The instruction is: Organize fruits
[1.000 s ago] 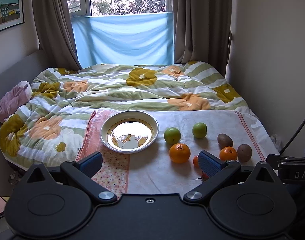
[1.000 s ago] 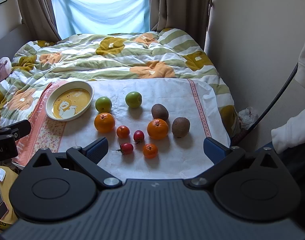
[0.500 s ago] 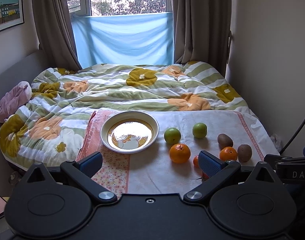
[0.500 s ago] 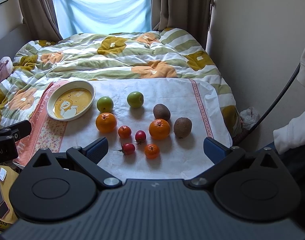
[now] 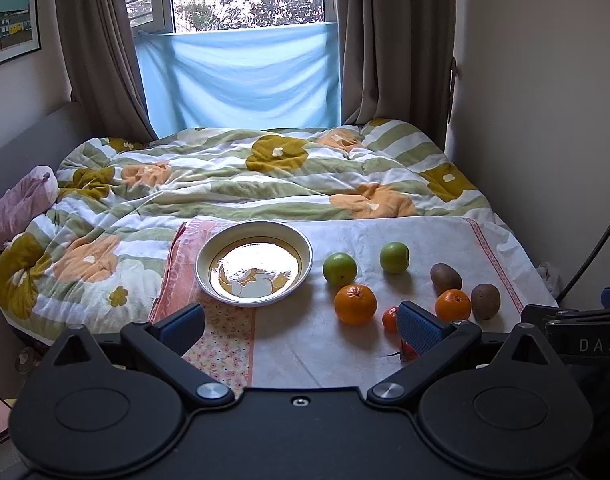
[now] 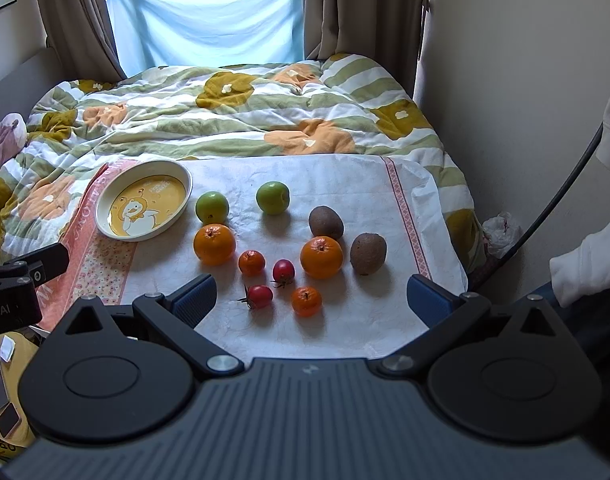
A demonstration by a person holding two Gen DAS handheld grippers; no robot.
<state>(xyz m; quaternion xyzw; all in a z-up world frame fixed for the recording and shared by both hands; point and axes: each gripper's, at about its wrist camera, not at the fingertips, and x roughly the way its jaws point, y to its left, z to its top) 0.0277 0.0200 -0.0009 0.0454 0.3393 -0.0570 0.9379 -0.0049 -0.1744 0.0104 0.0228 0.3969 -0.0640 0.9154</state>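
An empty cream bowl (image 6: 105, 200) with a duck picture stands at the left of a white cloth (image 6: 345, 184) on the bed; it also shows in the left wrist view (image 5: 305, 252). Right of it lie two green apples (image 6: 212, 207) (image 6: 272, 197), two oranges (image 6: 214, 244) (image 6: 321, 257), two kiwis (image 6: 325, 222) (image 6: 367, 253), two small tangerines (image 6: 252, 262) (image 6: 306, 301) and two cherry tomatoes (image 6: 283, 270) (image 6: 260, 296). My left gripper (image 5: 301, 326) is open and empty before the bowl. My right gripper (image 6: 311, 300) is open and empty, above the cloth's near edge.
A flowered quilt (image 5: 233, 176) covers the bed behind the cloth. A wall (image 6: 525, 80) and a black cable (image 6: 565, 184) are on the right. A pink soft toy (image 5: 17, 204) lies at the far left. A curtained window (image 5: 241, 72) is behind.
The right gripper has moved slightly forward towards the fruit. The left gripper has barely moved. Both stay open.
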